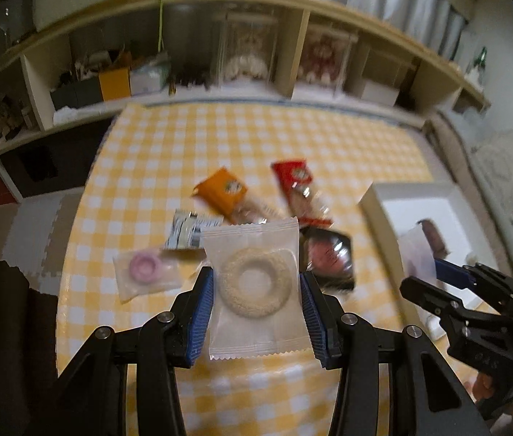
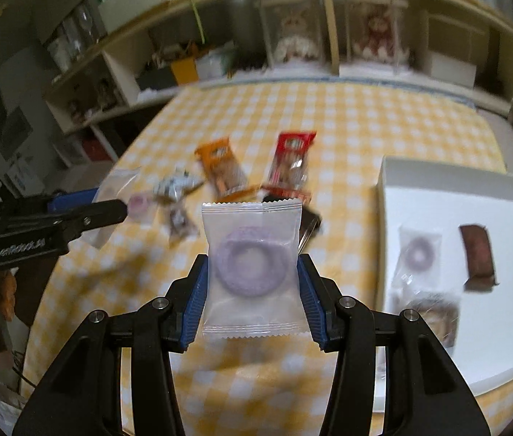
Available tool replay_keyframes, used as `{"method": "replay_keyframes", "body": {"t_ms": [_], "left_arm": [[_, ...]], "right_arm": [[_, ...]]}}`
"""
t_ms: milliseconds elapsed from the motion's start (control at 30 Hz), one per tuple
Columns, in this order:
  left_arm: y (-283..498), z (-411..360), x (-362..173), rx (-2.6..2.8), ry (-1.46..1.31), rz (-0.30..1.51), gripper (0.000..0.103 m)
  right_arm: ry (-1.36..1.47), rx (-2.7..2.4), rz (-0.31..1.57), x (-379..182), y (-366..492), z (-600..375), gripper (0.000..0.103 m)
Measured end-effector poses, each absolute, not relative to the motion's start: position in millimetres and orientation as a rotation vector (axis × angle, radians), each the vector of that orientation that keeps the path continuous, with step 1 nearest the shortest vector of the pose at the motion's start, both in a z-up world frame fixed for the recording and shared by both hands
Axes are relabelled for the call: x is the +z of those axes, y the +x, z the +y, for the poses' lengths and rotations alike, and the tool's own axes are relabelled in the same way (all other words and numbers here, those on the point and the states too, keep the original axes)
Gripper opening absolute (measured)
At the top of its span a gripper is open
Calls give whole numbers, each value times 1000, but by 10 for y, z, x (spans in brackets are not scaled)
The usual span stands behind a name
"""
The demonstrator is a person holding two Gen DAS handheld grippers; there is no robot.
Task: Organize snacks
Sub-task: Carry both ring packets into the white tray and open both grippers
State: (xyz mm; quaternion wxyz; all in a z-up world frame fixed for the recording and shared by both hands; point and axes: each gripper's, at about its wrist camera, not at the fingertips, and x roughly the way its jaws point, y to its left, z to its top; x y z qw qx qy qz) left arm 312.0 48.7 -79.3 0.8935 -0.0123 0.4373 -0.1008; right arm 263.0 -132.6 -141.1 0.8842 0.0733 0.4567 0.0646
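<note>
Both fisheye views are moderately lit by soft, diffuse indoor light, and colours are rendered warm. Heavy barrel distortion is seen at the edges: the shelf (image 1: 241, 3) beyond the left gripper (image 1: 256, 287) is bowed into an arc, and the corners are lost to black vignette. Motion blur is spread over the snacks ahead of the right gripper (image 2: 252, 276), while the fingers (image 2: 194, 298) are kept sharp. A soft shadow is cast on the checked tablecloth (image 2: 347, 120) left of that gripper. Glare is caught on the foil wrappers.
</note>
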Motion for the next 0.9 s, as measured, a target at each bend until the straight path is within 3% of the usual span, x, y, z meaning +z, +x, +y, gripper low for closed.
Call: {"method": "replay_keyframes", "body": {"t_ms": [400, 900], "left_arm": [[2548, 108, -288, -296, -63, 768, 46], [2543, -1146, -395, -476, -97, 777, 46]], "right_arm": [[148, 78, 864, -795, 2330, -1847, 49], [119, -74, 862, -484, 1829, -3024, 49]]}}
